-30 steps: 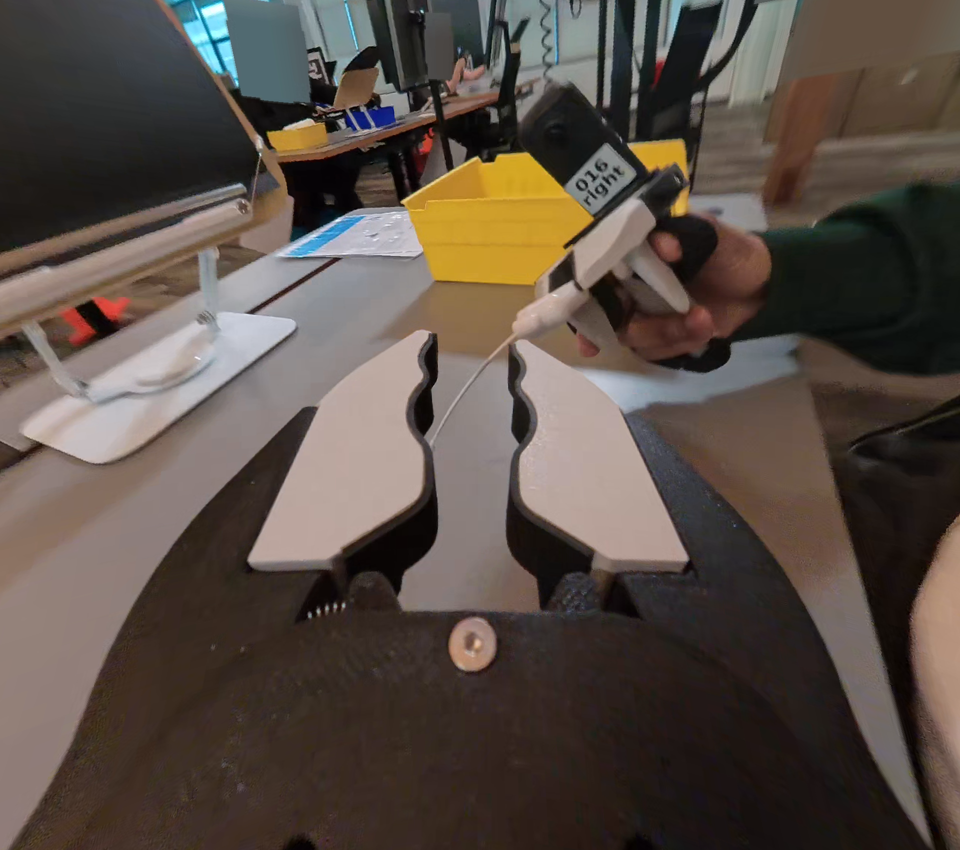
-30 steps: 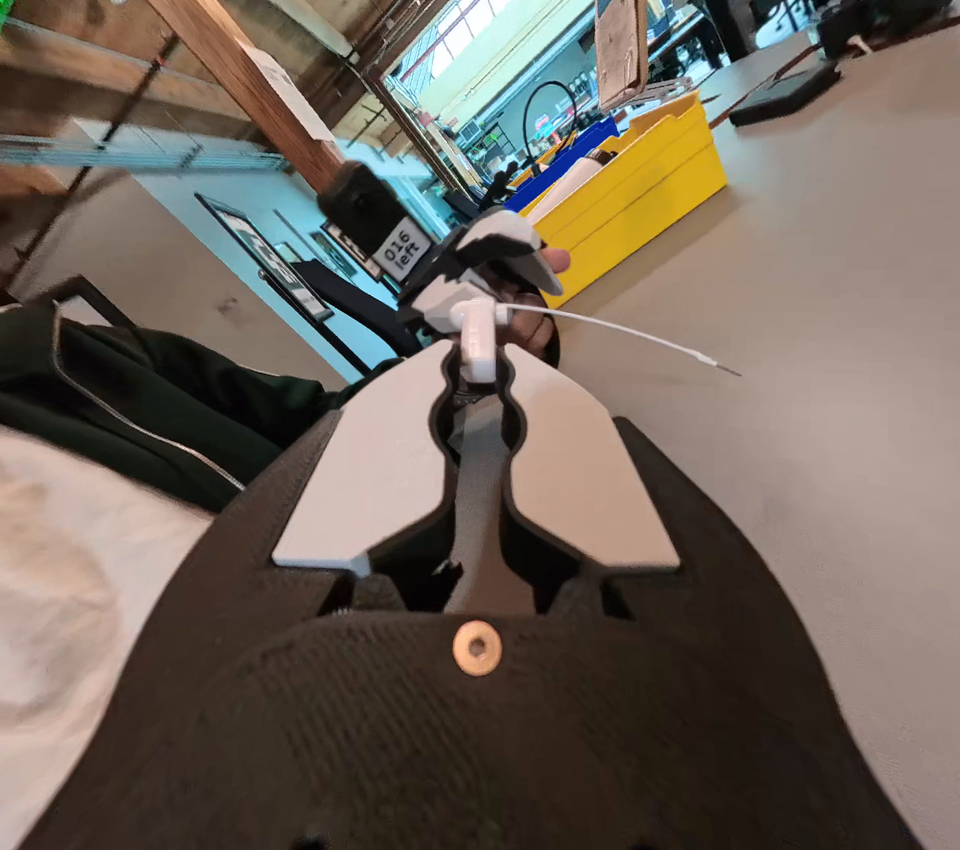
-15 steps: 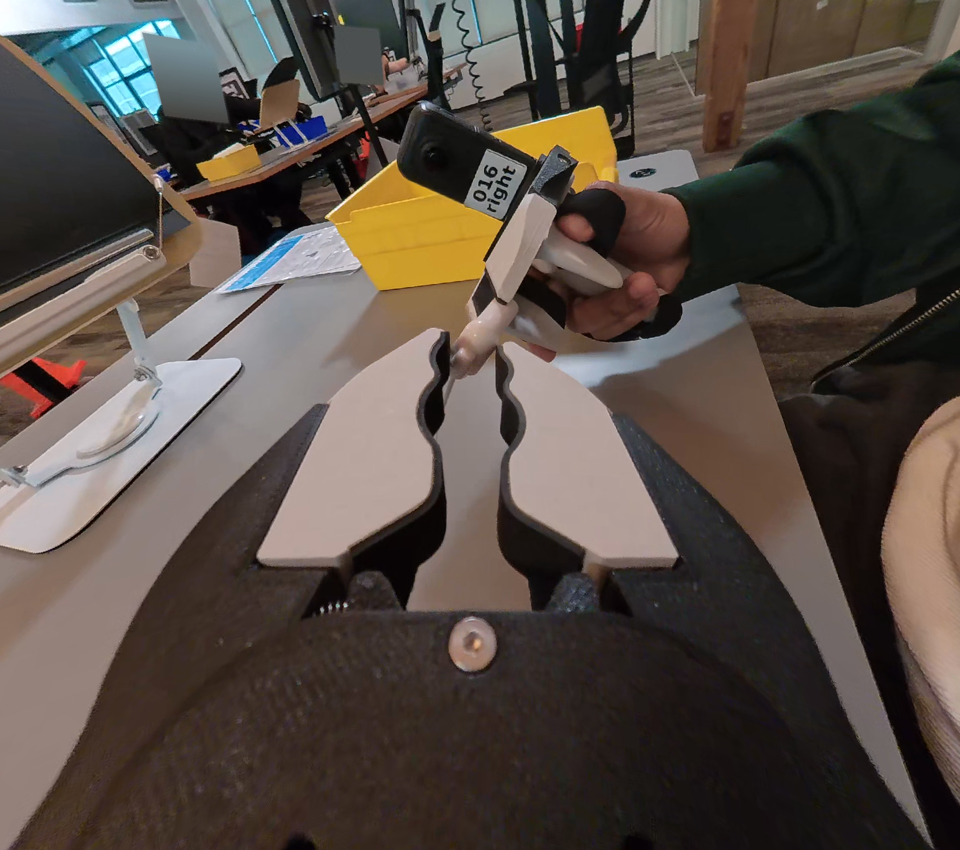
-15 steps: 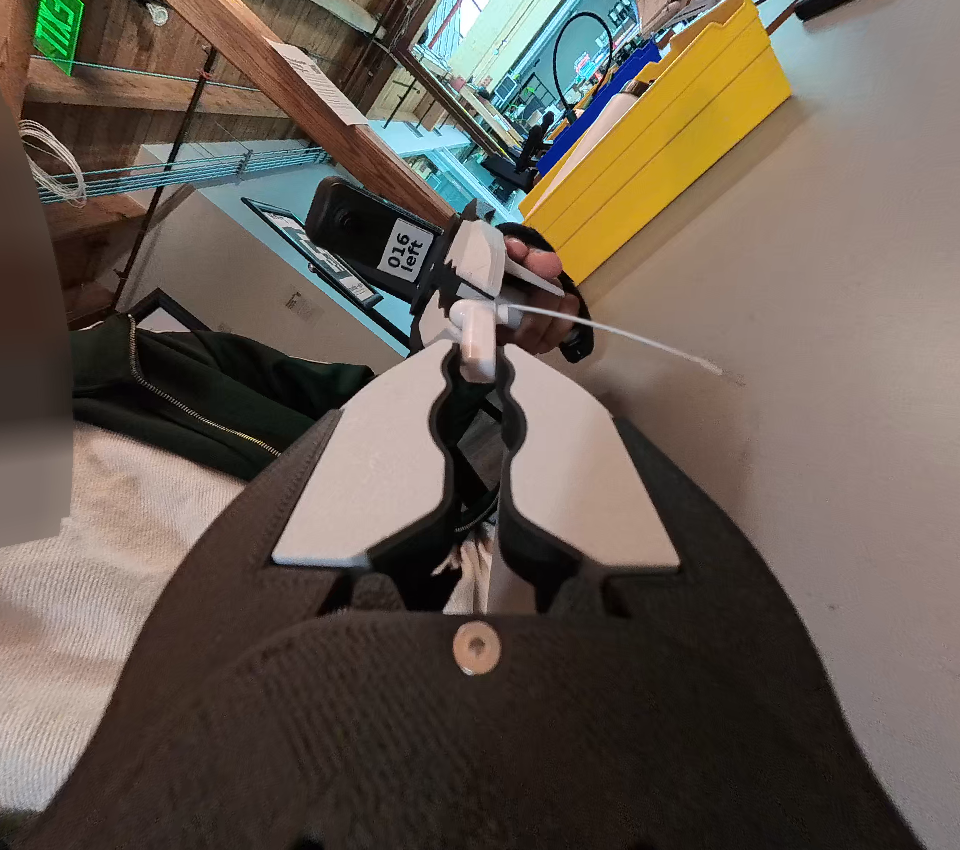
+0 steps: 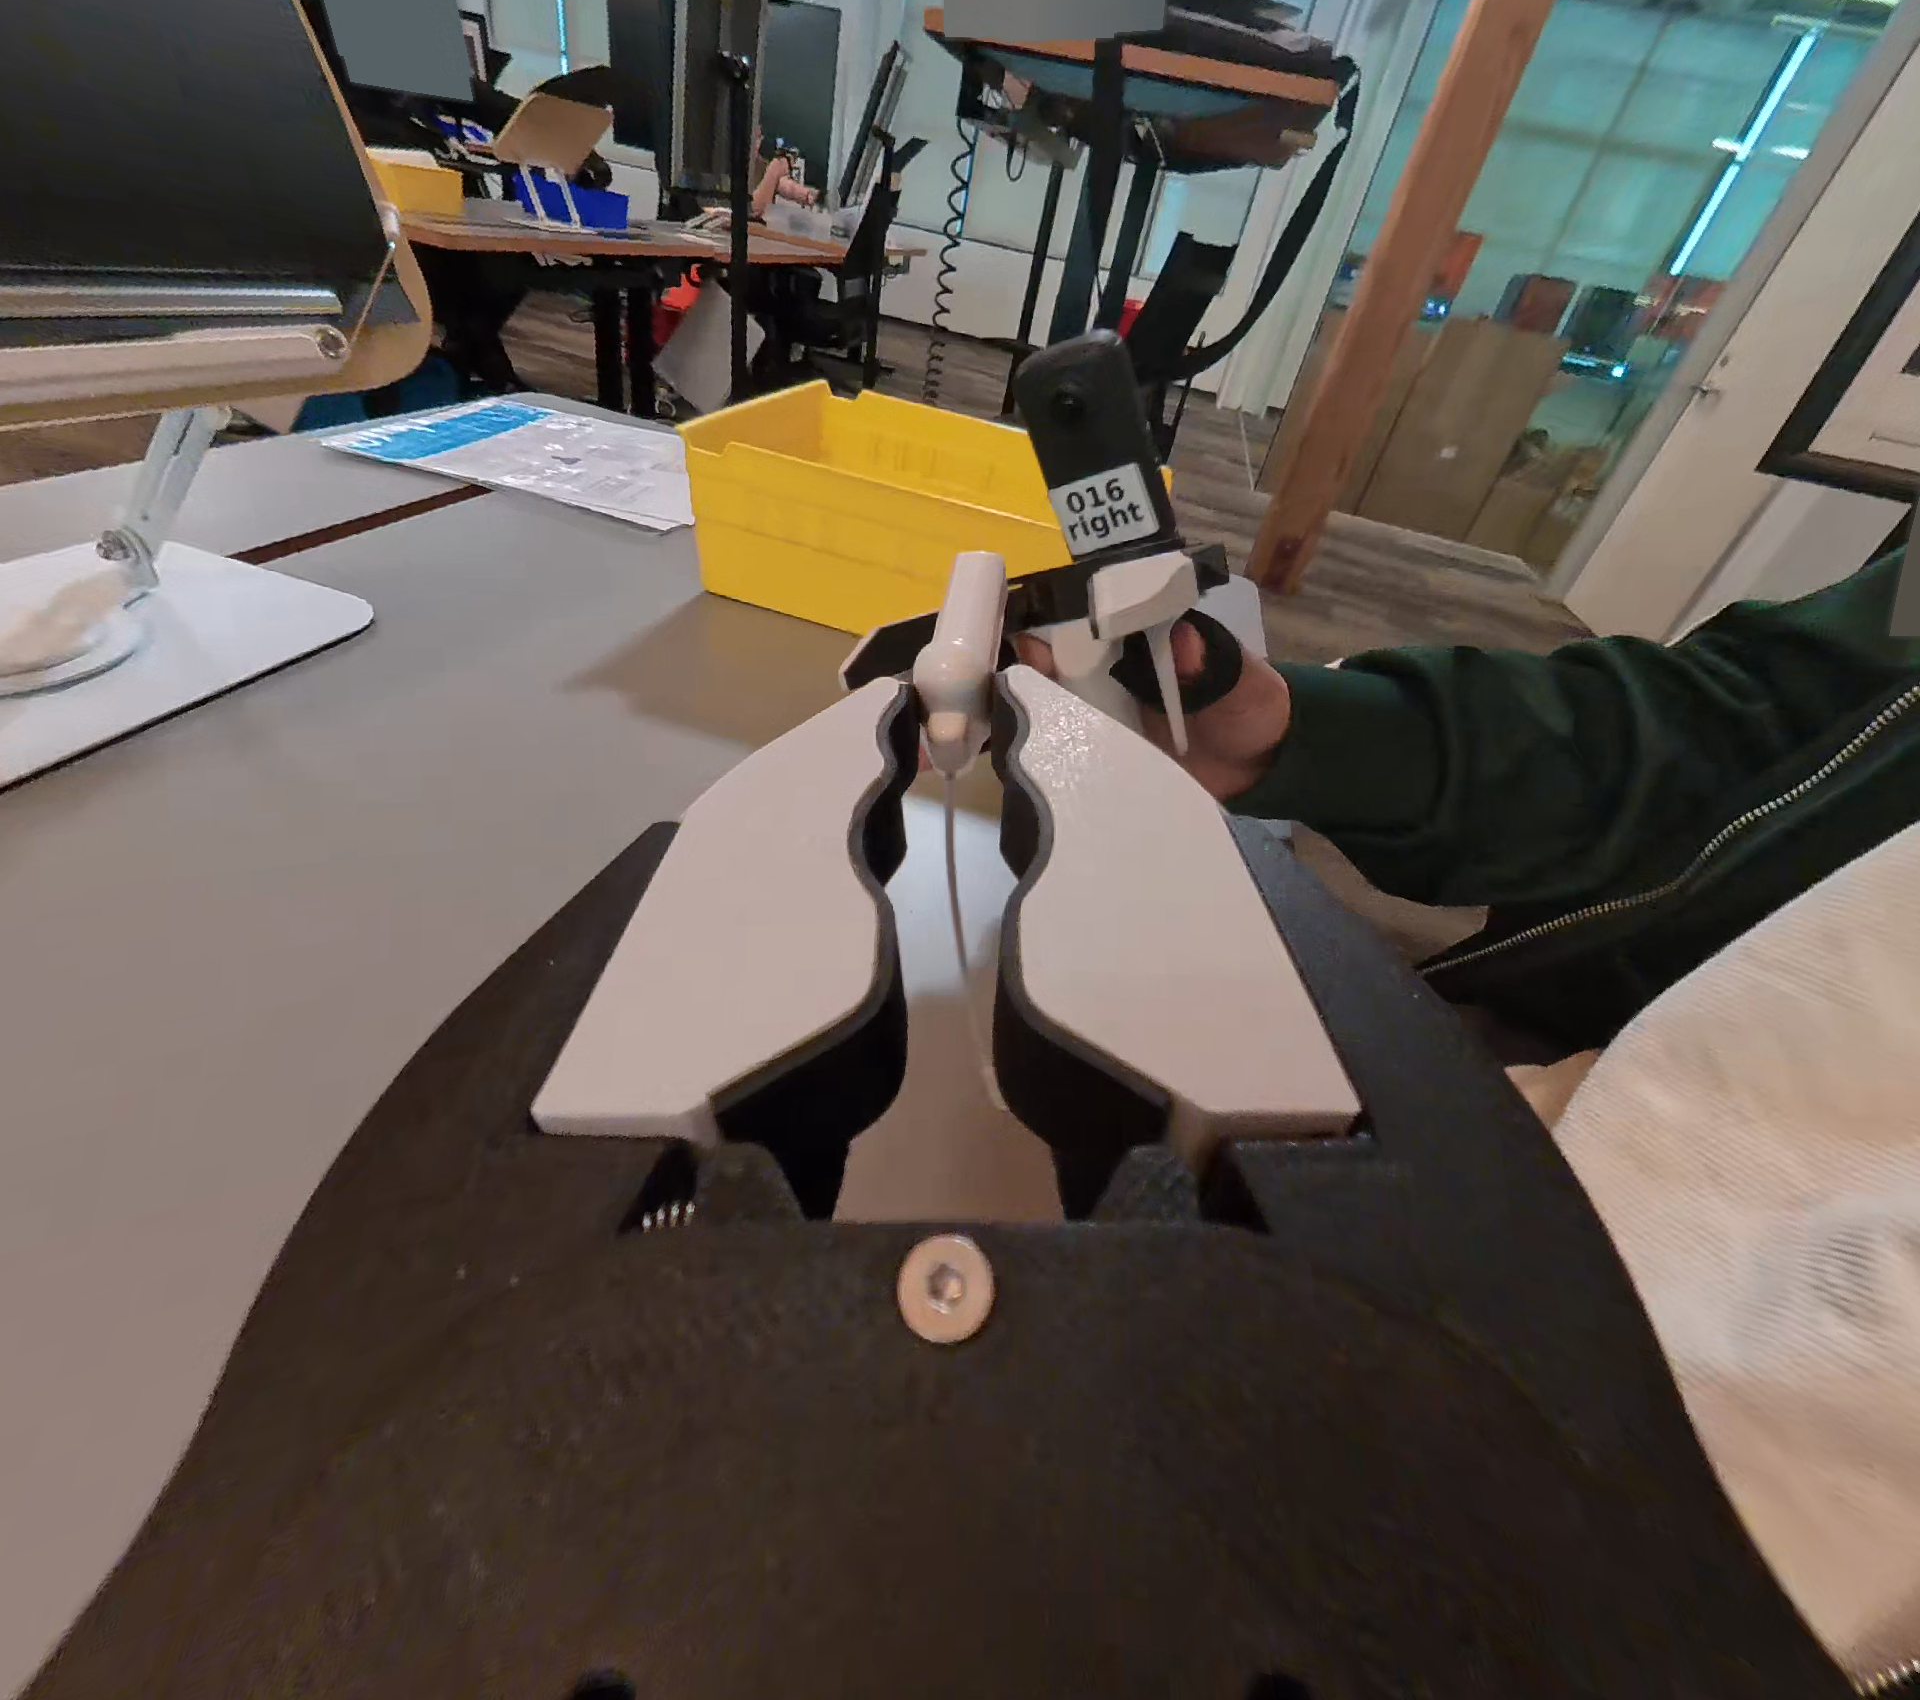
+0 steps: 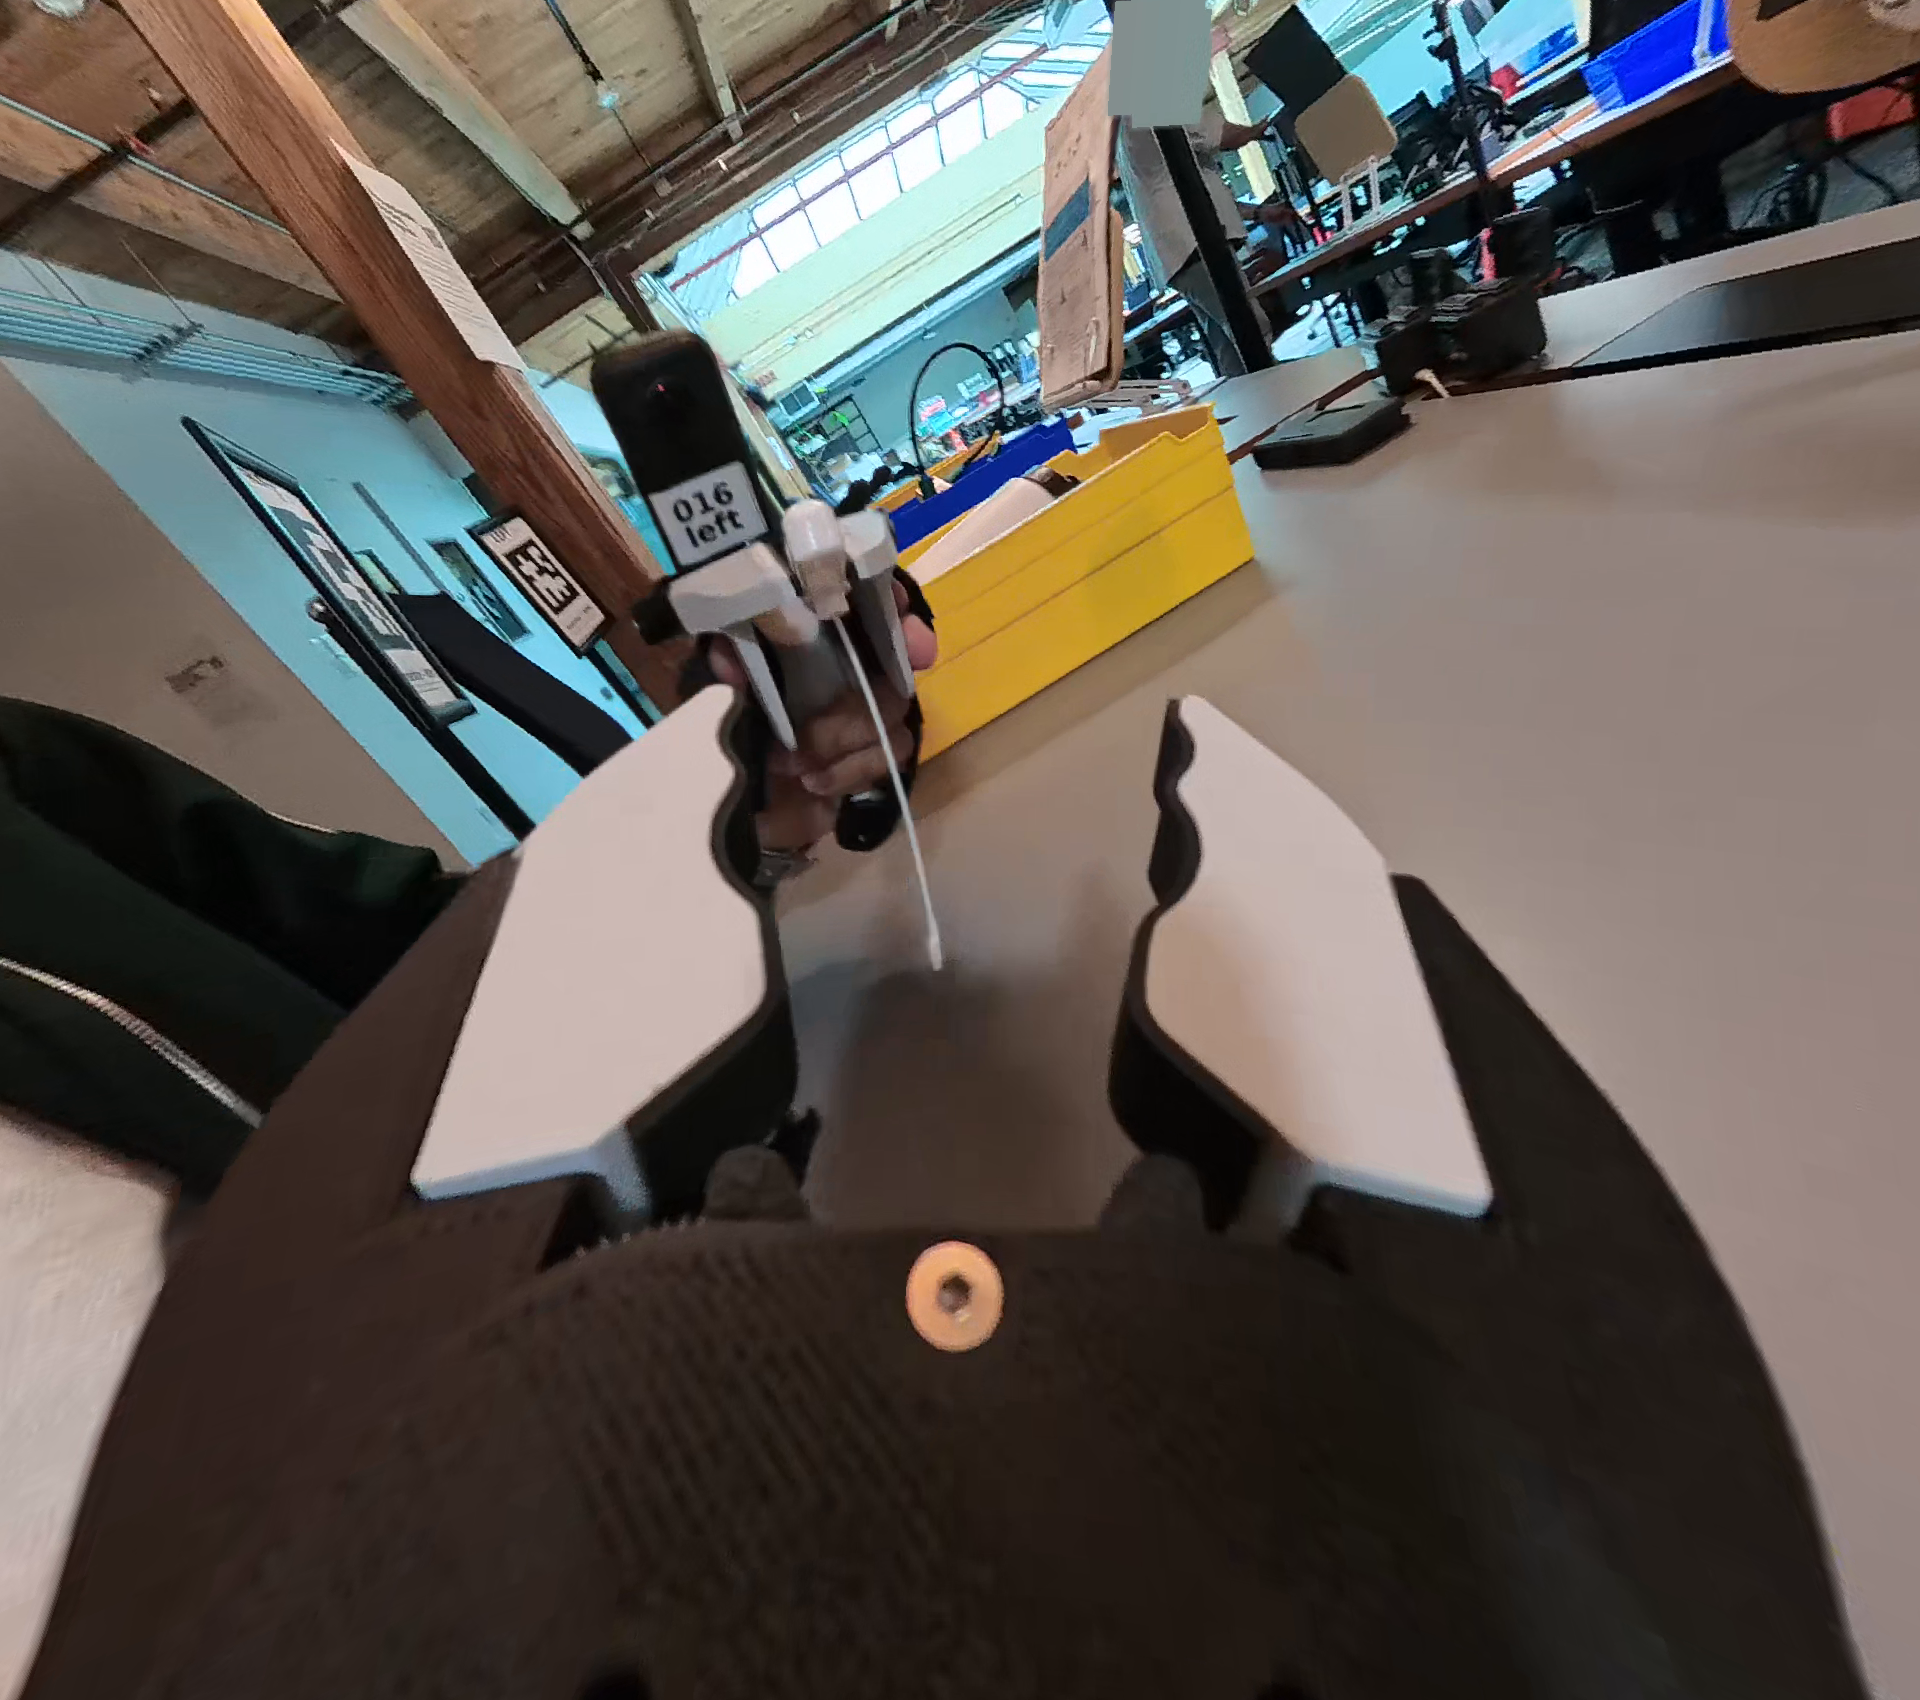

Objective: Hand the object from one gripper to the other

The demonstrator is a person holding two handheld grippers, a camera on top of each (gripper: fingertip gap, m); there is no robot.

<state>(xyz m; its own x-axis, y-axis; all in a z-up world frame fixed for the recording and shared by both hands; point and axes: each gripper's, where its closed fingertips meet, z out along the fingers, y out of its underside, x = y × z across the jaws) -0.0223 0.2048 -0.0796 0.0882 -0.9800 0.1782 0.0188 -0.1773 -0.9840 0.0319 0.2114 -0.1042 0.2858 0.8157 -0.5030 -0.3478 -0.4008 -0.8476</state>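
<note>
A small white plug-shaped object (image 5: 961, 648) with a thin white tail is pinched upright between the fingertips of my left gripper (image 5: 951, 705), which is shut on it. The tail runs down between the fingers (image 5: 769, 912). In the right wrist view the same object (image 6: 816, 549) sits in the left gripper (image 6: 821, 554), and its tail hangs toward the grey table (image 6: 1507, 715). My right gripper (image 6: 951, 715) is wide open and empty, a short way from the object and facing it.
A yellow bin (image 5: 862, 507) stands on the table behind the grippers and also shows in the right wrist view (image 6: 1081, 538). A monitor stand base (image 5: 156, 642) is at the left, with a printed sheet (image 5: 520, 445) behind it. A black flat device (image 6: 1330, 429) lies farther back. A green sleeve (image 5: 1558, 746) is at the right. My hands' fingertips stand some 7 centimeters from each other.
The right gripper has opened, let go of the white object and drawn back. The left gripper has shut on the object, which now stands upright in it.
</note>
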